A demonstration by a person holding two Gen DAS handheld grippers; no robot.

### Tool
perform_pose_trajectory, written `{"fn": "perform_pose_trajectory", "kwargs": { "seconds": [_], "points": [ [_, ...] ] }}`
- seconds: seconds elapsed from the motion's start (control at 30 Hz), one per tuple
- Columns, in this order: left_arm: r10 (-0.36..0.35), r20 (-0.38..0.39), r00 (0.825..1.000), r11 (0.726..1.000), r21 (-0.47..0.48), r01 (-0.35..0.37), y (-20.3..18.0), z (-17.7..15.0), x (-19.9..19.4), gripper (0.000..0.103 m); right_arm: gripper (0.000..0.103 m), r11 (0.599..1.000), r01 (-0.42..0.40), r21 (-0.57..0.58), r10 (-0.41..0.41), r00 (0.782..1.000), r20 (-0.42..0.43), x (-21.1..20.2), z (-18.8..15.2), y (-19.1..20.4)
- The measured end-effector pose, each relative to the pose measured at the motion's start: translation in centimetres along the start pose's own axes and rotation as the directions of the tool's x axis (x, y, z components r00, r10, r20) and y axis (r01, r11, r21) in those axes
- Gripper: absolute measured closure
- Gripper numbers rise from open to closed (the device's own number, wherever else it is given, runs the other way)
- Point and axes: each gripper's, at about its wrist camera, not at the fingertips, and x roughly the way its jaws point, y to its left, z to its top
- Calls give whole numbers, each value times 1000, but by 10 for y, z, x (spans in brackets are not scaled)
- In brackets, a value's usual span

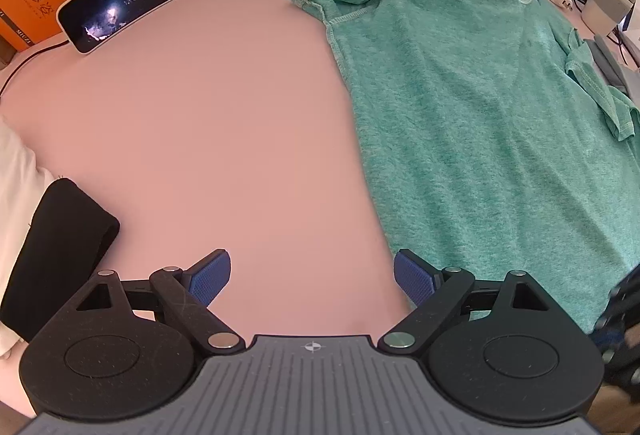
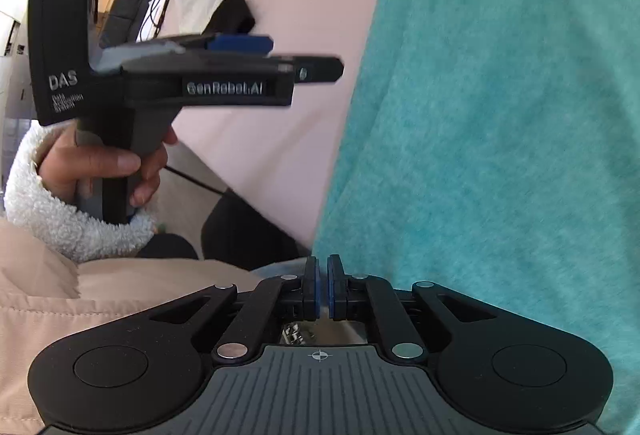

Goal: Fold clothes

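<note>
Two tongs are working: left tongs (image 1: 312, 277) gaping wide, right tongs (image 2: 322, 285) nearly closed, empty, beside one green shirt (image 1: 480, 115) lying on the counter (image 1: 220, 115).

Black two-finger grippers (image 1: 312, 281) with blue ribbed pads (image 1: 210, 281), silver pivot screws, grey grooved bases bearing a crosshair mark. White "DAS" and "GenRobot.AI" lettering on the left handle (image 2: 120, 155). White fleece cuff (image 2: 48, 211), beige quilted coat (image 2: 60, 299).

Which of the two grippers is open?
The left gripper: its blue pads stand wide apart over bare table beside the green shirt. The right gripper is nearly closed on nothing.
</note>
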Motion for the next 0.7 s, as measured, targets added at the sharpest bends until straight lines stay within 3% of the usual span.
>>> {"fn": "perform_pose_trajectory", "kwargs": {
  "seconds": [0.1, 0.23, 0.47, 0.6, 0.7],
  "points": [
    [-15, 19, 1000, 1000, 14, 15, -5, 9, 1, 15, 95, 996, 85, -16, -83, 991, 100, -38, 13, -3],
    [-30, 66, 997, 999, 29, 28, -8, 32, 5, 14, 94, 979, 202, -24, -192, 955, 225, -85, 31, -4],
    [-39, 151, 988, 999, -17, 42, 1, 83, 10, 14, 88, 930, 355, 94, -363, 849, 385, -128, 69, -31],
    [5, 180, 984, 999, 32, -11, -4, 110, 12, 8, 88, 886, 407, 222, -464, 785, 411, -161, 71, -69],
    [30, 206, 978, 995, 90, -50, -11, 133, 16, 7, 88, 860, 420, 289, -508, 754, 417, -182, 74, -92]
  ]
}}
